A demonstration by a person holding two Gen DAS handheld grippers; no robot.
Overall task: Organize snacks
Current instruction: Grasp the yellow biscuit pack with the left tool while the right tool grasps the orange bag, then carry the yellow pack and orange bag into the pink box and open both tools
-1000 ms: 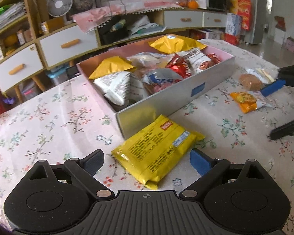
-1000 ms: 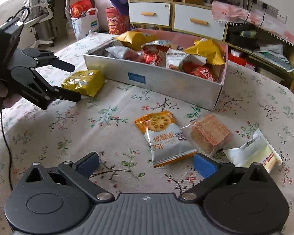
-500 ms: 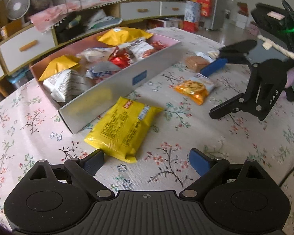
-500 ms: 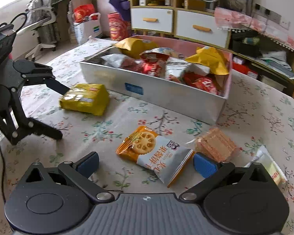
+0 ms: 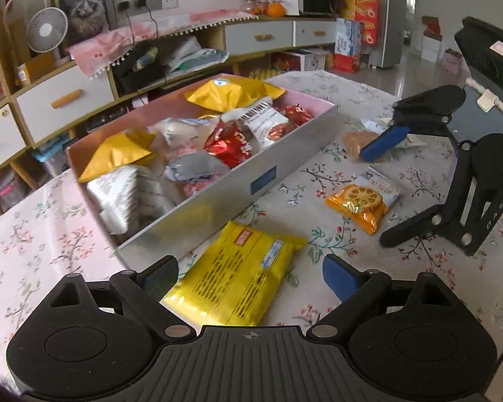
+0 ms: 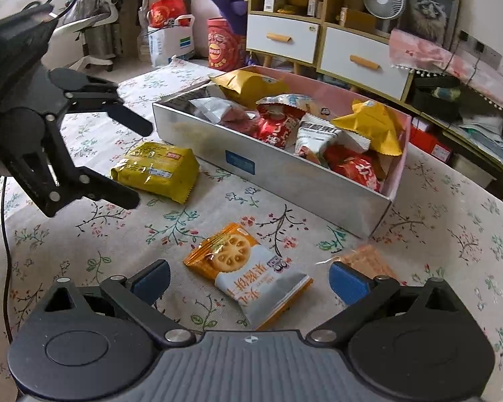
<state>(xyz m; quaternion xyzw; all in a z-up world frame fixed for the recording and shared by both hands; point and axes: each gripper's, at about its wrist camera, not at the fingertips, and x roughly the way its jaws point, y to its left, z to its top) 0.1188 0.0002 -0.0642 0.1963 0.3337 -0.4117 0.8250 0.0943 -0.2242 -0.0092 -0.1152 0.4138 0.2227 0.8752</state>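
A yellow snack packet (image 5: 238,274) lies flat on the floral tablecloth beside the silver box (image 5: 218,207), which holds several snack bags. My left gripper (image 5: 249,276) is open with its fingers on either side of this packet, pads clear of it. An orange-and-white biscuit packet (image 6: 244,268) lies on the cloth between the fingers of my right gripper (image 6: 250,278). Its jaws are closing but stand wide, not touching the packet. Each gripper shows in the other's view: the left gripper (image 6: 137,164) over the yellow packet (image 6: 157,171), the right gripper (image 5: 377,197) over the biscuit packet (image 5: 362,201).
A clear-wrapped brown biscuit (image 6: 369,261) lies just right of my right fingers, near the box's end (image 6: 379,214). Behind it in the left wrist view sits a pale wrapper (image 5: 375,124). Drawers and shelves stand beyond the table's far edge.
The left view has swung right and back, bringing the right gripper into sight. The biscuit packet now sits nearer, between the right fingers, which have narrowed a little.
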